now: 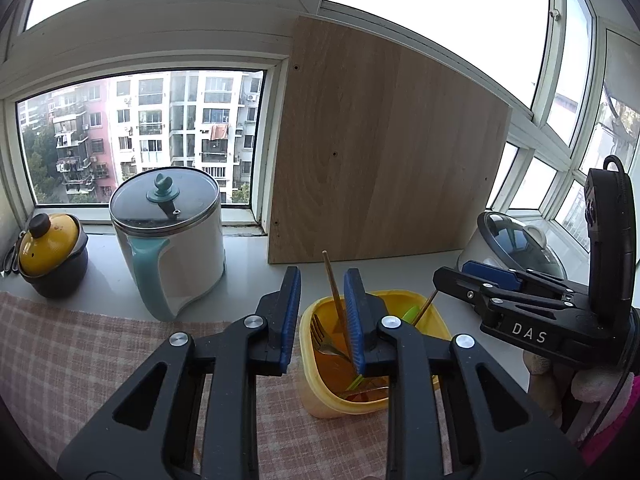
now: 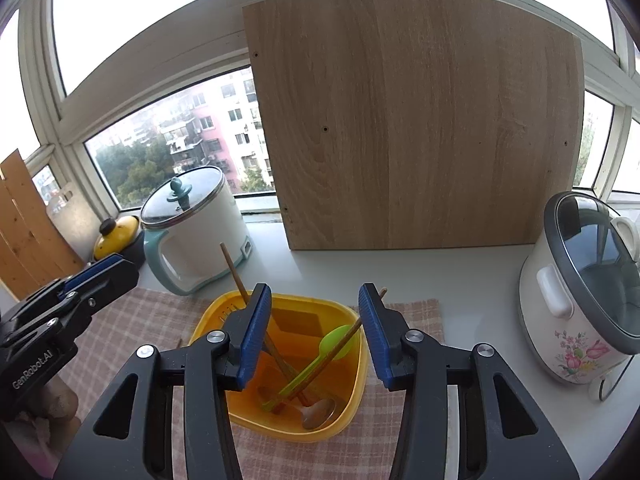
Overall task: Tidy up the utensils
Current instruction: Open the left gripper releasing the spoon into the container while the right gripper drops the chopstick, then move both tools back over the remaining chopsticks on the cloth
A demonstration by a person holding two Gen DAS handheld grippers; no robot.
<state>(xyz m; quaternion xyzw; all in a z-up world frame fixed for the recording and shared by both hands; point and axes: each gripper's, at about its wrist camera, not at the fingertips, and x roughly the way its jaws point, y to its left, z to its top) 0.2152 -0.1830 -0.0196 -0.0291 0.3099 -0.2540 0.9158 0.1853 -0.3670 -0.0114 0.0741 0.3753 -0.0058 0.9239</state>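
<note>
Looking along the left claw [image 1: 322,280], its blue pads stand a little apart with nothing pinched. One chopstick [image 1: 333,288] rises in the gap between them, leaning out of the yellow tub [image 1: 434,322] just beyond; it looks close to the right pad, but whether it touches I cannot tell. A fork [image 1: 326,340] lies inside the tub beside that pad, and a bit of green spoon [image 1: 412,314] shows past it. The tub sits on a checked cloth [image 1: 80,360]. A white kettle [image 1: 176,240] and a small yellow-lidded pot [image 1: 50,248] stand to the left near the window, and a wooden board [image 1: 380,152] leans behind. The right claw [image 1: 472,276] shows at the right edge, beside the tub.

From the right wrist, the right claw [image 2: 314,312] is spread wide and holds nothing. The tub [image 2: 356,380] lies directly beneath and between its pads. Inside, two chopsticks [image 2: 280,360] cross, the green spoon [image 2: 332,346] lies over them, and a brown spoon [image 2: 320,410] rests at the bottom. One chopstick passes behind the left pad, the other behind the right pad. A rice cooker [image 2: 576,292] stands at the right. The left claw [image 2: 100,270] hangs at the left, above the cloth.
</note>
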